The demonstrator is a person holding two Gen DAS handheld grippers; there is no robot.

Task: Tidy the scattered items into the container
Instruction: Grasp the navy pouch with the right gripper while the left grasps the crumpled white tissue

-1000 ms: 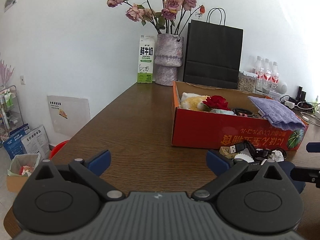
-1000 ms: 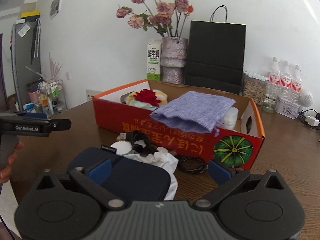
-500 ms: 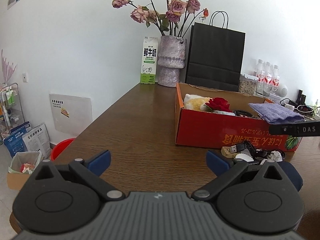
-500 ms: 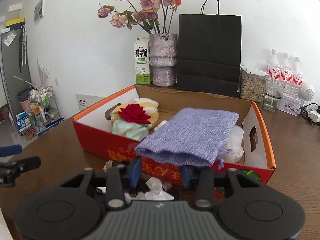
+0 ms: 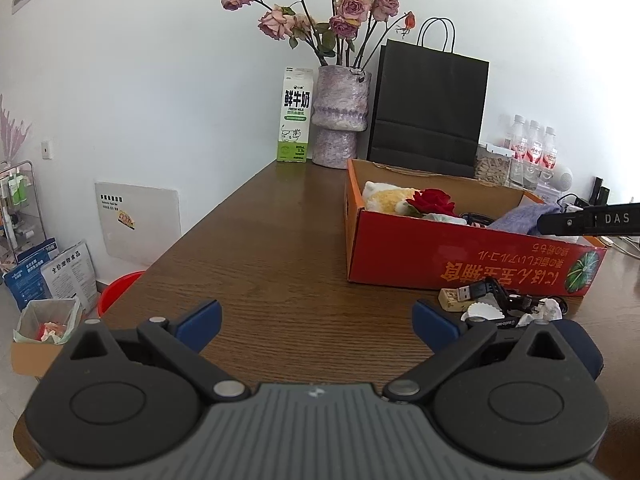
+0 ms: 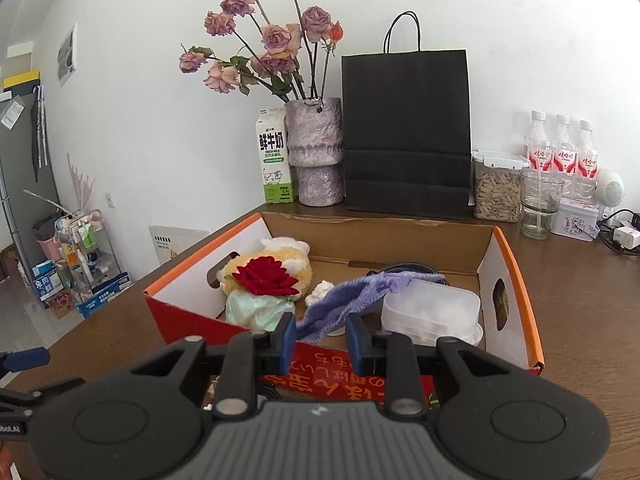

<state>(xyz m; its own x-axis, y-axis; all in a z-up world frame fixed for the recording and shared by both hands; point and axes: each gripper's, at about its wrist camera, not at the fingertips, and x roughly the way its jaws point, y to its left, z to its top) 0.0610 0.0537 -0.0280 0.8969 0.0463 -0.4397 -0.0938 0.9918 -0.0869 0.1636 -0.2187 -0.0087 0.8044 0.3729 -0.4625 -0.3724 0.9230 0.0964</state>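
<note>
The red cardboard box (image 5: pixel 460 264) stands on the brown table; it also shows in the right wrist view (image 6: pixel 516 300). It holds a plush toy with a red rose (image 6: pixel 267 277), a clear plastic container (image 6: pixel 430 312) and a cable. My right gripper (image 6: pixel 321 342) is shut on a purple cloth pouch (image 6: pixel 352 300), held over the box's near wall. The pouch (image 5: pixel 520 218) also shows in the left wrist view. My left gripper (image 5: pixel 316 322) is open and empty above the table, left of a navy case (image 5: pixel 576 338), cables and white scraps (image 5: pixel 504 306).
A milk carton (image 5: pixel 295 116), a vase of dried roses (image 5: pixel 339 120) and a black paper bag (image 5: pixel 428 112) stand against the back wall. Water bottles (image 6: pixel 562 152), a jar of seeds, a glass and a tin stand at the back right. The table's left edge drops to the floor.
My right gripper closed on the purple pouch, then rose and moved forward over the box, dragging the pouch off the near wall. My left gripper stayed open and drew back a little.
</note>
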